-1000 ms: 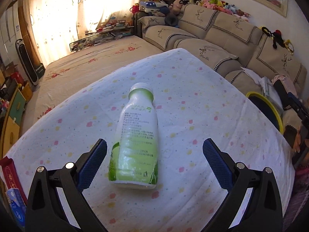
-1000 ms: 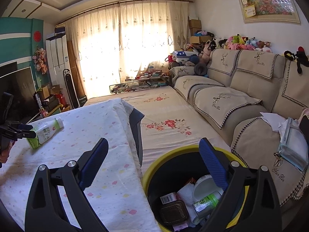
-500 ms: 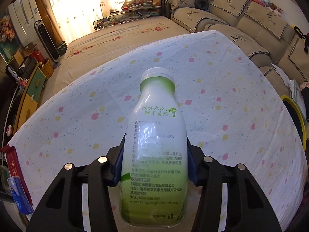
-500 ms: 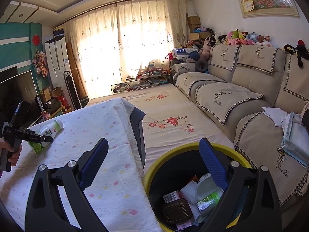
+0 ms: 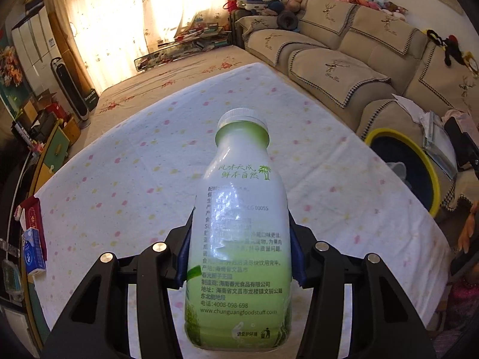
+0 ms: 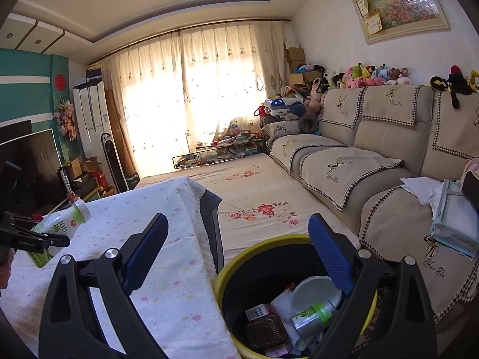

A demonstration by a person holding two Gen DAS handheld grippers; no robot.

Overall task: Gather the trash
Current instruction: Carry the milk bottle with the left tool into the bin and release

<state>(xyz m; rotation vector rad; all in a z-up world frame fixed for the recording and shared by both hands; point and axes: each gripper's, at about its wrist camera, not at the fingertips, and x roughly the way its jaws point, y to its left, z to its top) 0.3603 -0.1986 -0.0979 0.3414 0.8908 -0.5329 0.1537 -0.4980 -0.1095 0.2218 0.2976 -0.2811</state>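
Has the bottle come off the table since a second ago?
Yes. The bottle, clamped in the left tongs, now hangs tilted above the tablecloth it lay on earlier.

White-and-green bottle; yellow-rimmed, seemingly black bin; pastel-dotted white cloth.

Two wrist fisheyes, table shared

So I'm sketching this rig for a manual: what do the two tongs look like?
Both match. The left tongs and right tongs have matte black angular plastic linkages with cut-out openings, round silver pivot bolts at the joints, and flat fingers faced with ribbed dark blue pads. No cables or sleeves show.
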